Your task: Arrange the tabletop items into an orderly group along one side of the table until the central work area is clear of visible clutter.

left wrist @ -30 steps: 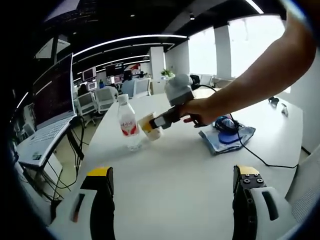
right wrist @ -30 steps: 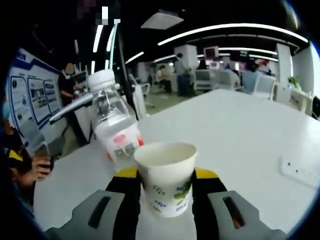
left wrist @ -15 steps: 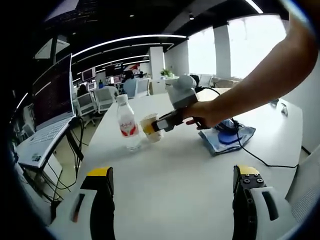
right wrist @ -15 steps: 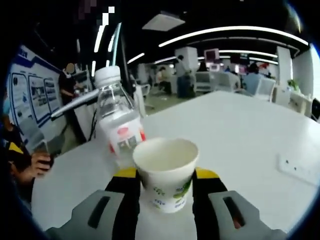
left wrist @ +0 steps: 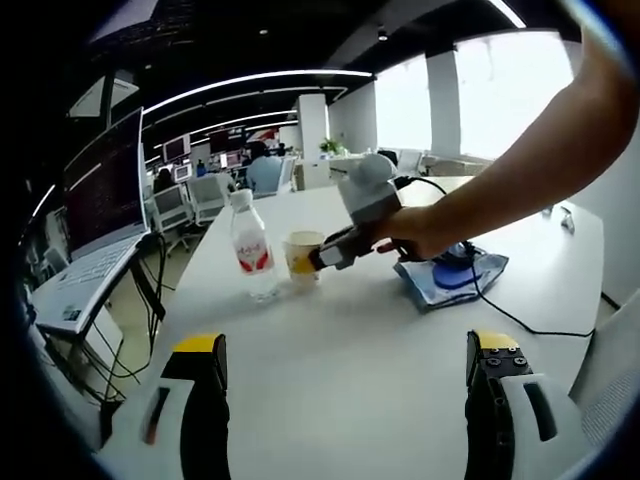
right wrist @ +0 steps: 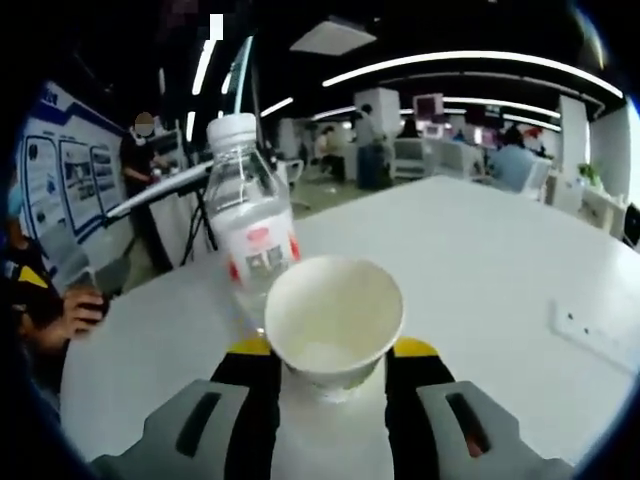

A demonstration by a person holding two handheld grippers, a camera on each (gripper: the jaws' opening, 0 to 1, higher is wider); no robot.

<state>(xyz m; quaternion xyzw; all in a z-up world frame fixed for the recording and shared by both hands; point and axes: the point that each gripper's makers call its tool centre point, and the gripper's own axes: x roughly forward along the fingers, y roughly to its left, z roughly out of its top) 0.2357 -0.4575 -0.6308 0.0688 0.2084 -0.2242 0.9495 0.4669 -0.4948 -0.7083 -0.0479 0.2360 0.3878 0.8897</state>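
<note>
White table (left wrist: 330, 350) takes up most of the left gripper view, w/ open-plan office behind: desks, chairs, ceiling light strips. Laptop (left wrist: 95, 215) sits on a stand off the table's left edge, screen lit, cables hanging below it. A person's arm (left wrist: 530, 150) reaches in from upper right, the hand (left wrist: 410, 228) wrapped round the right gripper (left wrist: 325, 257).

Left gripper (left wrist: 345, 375): jaws wide apart at bottom of its own view, yellow-tipped, nothing btwn them, bare table ahead.

Blue cloth (left wrist: 452, 277) lies on the table just right of the hand, w/ a dark blue item on it (can't tell what) and a black cable (left wrist: 510, 315) running off toward the table's right edge.

Water bottle (left wrist: 250, 248), clear, white cap, red-white label, stands upright near the table's left side. In the right gripper view the bottle (right wrist: 252, 240) rises just behind and left of the cup; touching or not – can't tell.

Paper cup (left wrist: 300, 260), white w/ yellow-ish print, is just right of the bottle, btwn the right gripper's jaws. In the right gripper view the cup (right wrist: 333, 320) tips its mouth toward the camera, inside looks empty; right gripper (right wrist: 330, 352) has both yellow-tipped jaws closed in against the cup's sides, holding it. Cup base hidden, so on table or lifted – can't tell.

White power strip (right wrist: 595, 335) lies on the table at right of the right gripper view.
</note>
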